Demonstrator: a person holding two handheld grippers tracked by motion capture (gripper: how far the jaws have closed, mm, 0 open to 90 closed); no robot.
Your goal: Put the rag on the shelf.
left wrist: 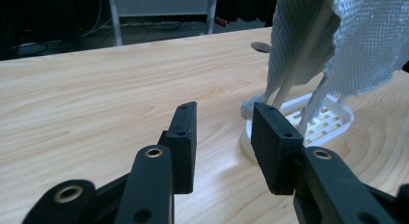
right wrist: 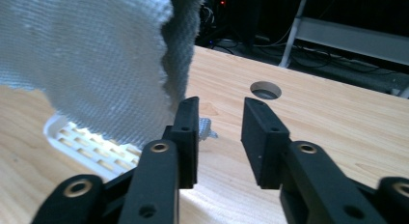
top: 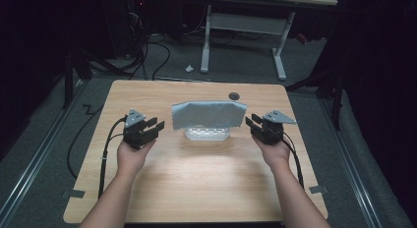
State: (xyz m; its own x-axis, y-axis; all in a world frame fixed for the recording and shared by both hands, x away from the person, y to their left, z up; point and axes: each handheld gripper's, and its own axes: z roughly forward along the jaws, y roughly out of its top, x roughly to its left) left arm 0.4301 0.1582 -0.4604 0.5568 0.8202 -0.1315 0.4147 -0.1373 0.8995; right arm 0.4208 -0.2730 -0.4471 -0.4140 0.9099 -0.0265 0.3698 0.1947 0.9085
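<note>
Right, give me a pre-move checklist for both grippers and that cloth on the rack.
1. Left gripper jaws free: ok, open with nothing between them.
2. Right gripper jaws free: ok, open and empty.
3. Grey cloth hung over the white rack: ok, draped across it.
4. Cloth hanging evenly: cannot tell.
5. Rack seated flat on the table: ok.
6. Both grippers apart from the cloth: ok, one either side.

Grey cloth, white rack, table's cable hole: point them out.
Grey cloth (top: pixel 209 114), high view, middle of its hanging face.
White rack (left wrist: pixel 333 119), left gripper view, slotted base.
Cable hole (right wrist: pixel 265 90), right gripper view, its opening.
</note>
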